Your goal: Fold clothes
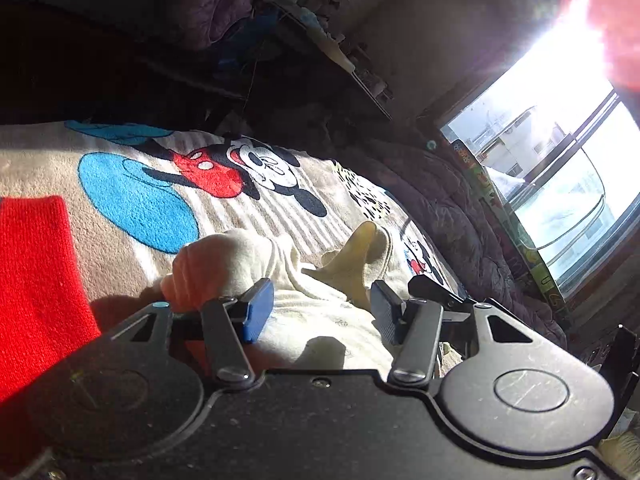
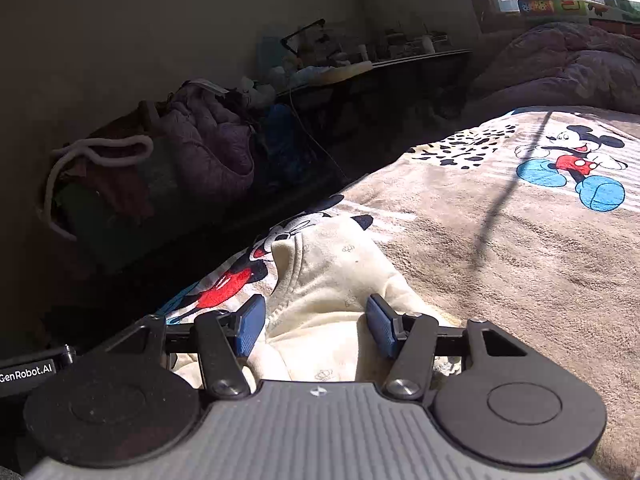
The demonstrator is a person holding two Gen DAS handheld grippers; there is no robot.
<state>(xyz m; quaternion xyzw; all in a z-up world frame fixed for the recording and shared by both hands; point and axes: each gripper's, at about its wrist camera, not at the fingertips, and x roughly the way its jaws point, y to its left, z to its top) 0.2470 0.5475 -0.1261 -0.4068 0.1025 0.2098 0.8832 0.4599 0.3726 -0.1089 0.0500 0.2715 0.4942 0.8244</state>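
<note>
A small cream garment (image 1: 320, 312) with a faint print lies crumpled on a beige cartoon-mouse blanket (image 1: 132, 192). My left gripper (image 1: 322, 312) stands open just above it, blue pads on either side of the cloth, nothing pinched. In the right wrist view the same cream garment (image 2: 328, 280) shows its collar edge raised, and my right gripper (image 2: 316, 324) is open over it with the fabric lying between the pads. A red knitted piece (image 1: 36, 280) lies at the left on the blanket.
A purple quilt (image 2: 560, 64) is bunched at the far end of the bed under a bright window (image 1: 560, 168). A cluttered low shelf (image 2: 360, 64) and heaped clothes (image 2: 160, 168) line the wall past the bed's edge. Open blanket (image 2: 500, 260) stretches right.
</note>
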